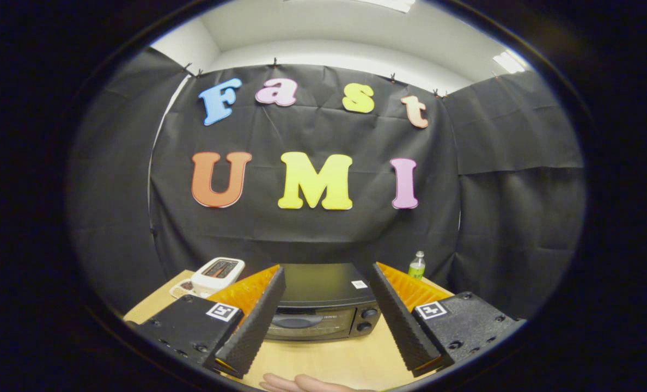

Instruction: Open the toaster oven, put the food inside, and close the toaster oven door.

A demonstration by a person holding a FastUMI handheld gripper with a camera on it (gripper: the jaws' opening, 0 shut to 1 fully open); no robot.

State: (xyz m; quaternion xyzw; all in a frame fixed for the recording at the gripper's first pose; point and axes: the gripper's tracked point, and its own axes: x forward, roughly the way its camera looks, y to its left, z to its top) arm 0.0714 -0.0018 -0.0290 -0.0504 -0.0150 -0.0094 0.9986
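Note:
A black toaster oven (323, 305) stands on the wooden table (334, 359) straight ahead, its glass door closed and its handle across the top of the door. Two knobs sit on its right side. My gripper (323, 275) is open, held above and in front of the oven, and the oven shows between the two spread fingers. Nothing lies between the fingers. To the left of the oven, a small plate (183, 287) with dark food pieces rests on the table, partly hidden behind the left finger.
A white toaster (218, 274) stands left of the oven, behind the plate. A small green bottle (416, 265) stands behind the oven's right corner. A person's hand (301, 384) rests on the near table edge. Black cloth walls enclose the booth.

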